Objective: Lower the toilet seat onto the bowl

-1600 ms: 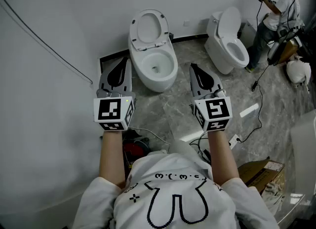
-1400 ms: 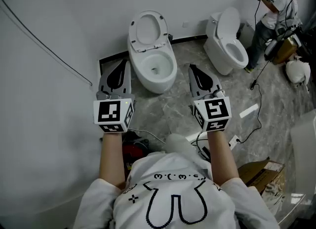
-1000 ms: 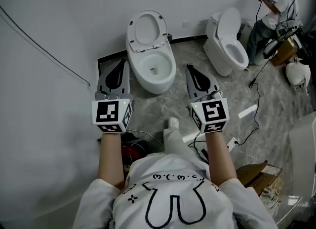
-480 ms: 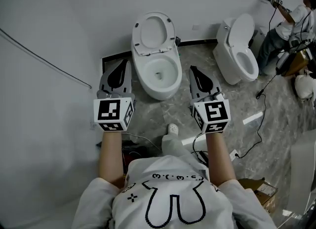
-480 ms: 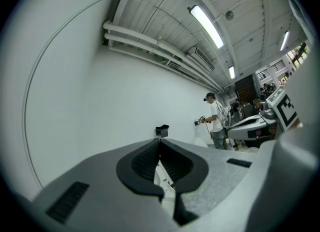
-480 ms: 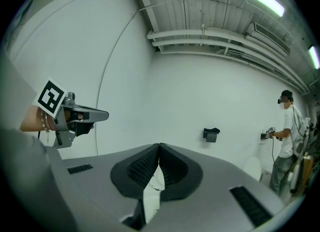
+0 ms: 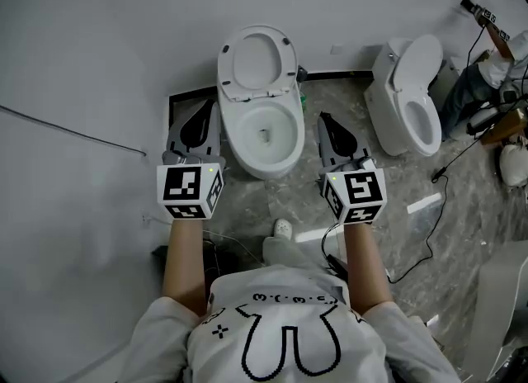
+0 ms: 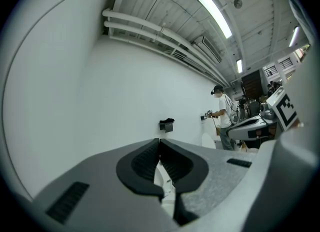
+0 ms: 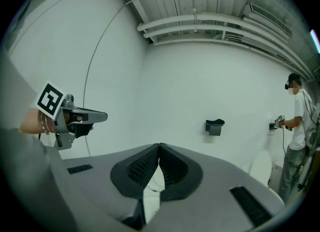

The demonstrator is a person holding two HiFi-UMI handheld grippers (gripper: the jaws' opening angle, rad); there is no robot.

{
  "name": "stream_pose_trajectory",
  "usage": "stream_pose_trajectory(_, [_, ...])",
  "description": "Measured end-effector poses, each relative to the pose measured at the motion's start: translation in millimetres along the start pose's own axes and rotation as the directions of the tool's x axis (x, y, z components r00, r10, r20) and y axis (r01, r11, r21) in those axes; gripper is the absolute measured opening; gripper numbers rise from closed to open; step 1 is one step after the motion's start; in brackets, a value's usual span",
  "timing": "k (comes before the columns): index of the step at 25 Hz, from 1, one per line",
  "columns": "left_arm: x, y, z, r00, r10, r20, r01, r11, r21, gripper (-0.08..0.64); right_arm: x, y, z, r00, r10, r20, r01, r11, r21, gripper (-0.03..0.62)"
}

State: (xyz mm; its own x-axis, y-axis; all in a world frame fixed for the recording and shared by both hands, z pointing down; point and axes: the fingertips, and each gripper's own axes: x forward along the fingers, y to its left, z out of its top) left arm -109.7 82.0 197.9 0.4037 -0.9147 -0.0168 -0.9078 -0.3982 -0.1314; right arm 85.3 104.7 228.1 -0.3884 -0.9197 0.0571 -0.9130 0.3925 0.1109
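Left gripper (image 7: 205, 106) and right gripper (image 7: 324, 117) each have jaws pressed together, gripping nothing; the toilet seat (image 7: 224, 63) stands raised just ahead of and between their tips; the bowl (image 7: 233, 138) lies between the two grippers

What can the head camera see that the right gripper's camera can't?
Only the head view shows the raised toilet seat standing above the open bowl, and the marble floor. Only the right gripper view shows the ceiling pipes and the right gripper from close up, its jaws shut on nothing. Both show the left gripper, the white wall and the black box on the wall.
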Motion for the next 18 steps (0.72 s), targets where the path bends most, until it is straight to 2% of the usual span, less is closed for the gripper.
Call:
stream_pose_trajectory(9, [70.9,-2.5,-18.7,0.999,0.038,-0.031,-0.039,0.998,-0.052,0.011,58.8,-52.4,-17.8,0.996,0.094,-0.01,-0.094,0.995,0.022,0.028])
stream_pose_trajectory(18, [98.4,-4.5,-27.0,0.996,0.058,-0.073,-0.06,0.998,-0.027,0.011,87.0,-82.6,-26.7,0.995,0.094,-0.036,-0.093,0.995,0.028,0.028])
